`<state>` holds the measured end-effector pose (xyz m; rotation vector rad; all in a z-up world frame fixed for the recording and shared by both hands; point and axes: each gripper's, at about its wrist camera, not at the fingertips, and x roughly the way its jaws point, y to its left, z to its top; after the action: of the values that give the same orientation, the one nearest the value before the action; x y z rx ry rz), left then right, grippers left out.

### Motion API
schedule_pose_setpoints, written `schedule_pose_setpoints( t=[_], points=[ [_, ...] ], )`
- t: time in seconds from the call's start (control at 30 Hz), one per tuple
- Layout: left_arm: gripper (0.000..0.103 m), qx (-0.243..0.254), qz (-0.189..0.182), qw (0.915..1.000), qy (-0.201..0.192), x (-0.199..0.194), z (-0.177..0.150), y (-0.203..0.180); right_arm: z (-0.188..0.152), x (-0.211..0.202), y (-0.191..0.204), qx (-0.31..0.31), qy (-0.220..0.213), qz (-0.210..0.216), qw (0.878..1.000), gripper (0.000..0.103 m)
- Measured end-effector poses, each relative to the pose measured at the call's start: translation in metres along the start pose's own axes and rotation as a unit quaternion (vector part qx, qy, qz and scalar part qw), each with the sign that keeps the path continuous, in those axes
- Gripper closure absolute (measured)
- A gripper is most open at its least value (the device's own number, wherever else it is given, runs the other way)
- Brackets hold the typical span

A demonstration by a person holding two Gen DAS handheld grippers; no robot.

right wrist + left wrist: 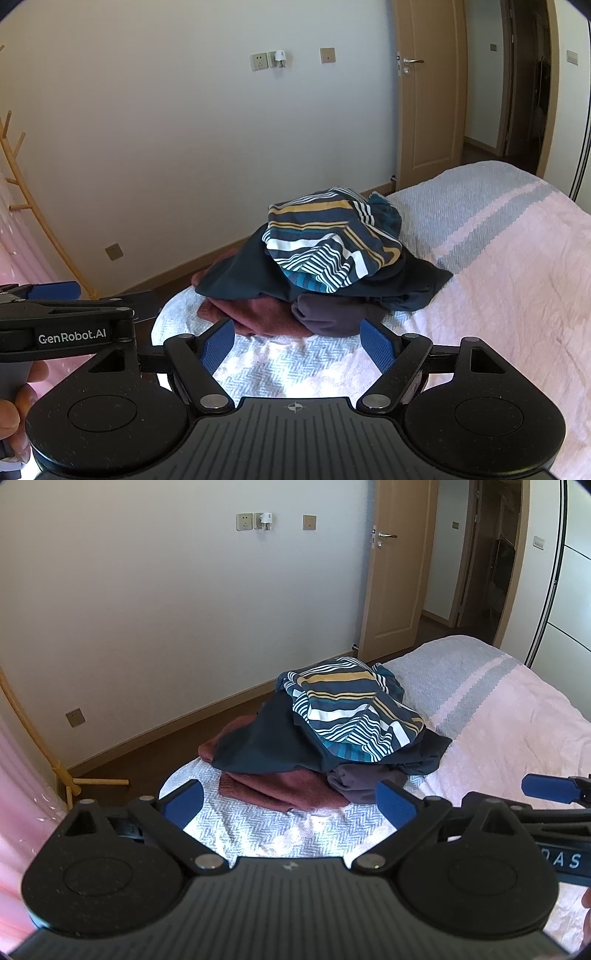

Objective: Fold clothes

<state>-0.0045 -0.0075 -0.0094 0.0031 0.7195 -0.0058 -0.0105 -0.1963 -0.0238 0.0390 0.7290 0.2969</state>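
A pile of clothes lies on the bed's near corner. On top is a blue, white and yellow striped garment (347, 701) (332, 240). Under it lie a dark navy garment (266, 738) (240, 273), a maroon one (273, 786) (258, 314) and a dark grey-purple one (362, 779) (332, 314). My left gripper (288, 805) is open and empty, just short of the pile. My right gripper (299, 347) is open and empty, also just short of the pile. Each gripper shows at the edge of the other's view.
The bed (498, 709) (498, 240) has a pink and grey-white cover. A white wall (147, 609) and brown floor lie left of it. A wooden door (399, 572) stands behind. A wooden rack (33, 192) and pink curtain stand far left.
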Motion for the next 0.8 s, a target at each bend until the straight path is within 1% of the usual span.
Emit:
schedule_pose_setpoints(
  t=[0.33,0.8],
  points=[
    [0.004,0.005,-0.002,1.0,0.002,0.004,-0.004,-0.01,-0.001,0.0,-0.005,0.003,0.0,0.002,1.0,0.025],
    [0.004,0.004,-0.003,1.0,0.006,0.006,-0.006,-0.014,-0.001,0.001,-0.012,0.006,0.002,0.007,1.0,0.025]
  ],
)
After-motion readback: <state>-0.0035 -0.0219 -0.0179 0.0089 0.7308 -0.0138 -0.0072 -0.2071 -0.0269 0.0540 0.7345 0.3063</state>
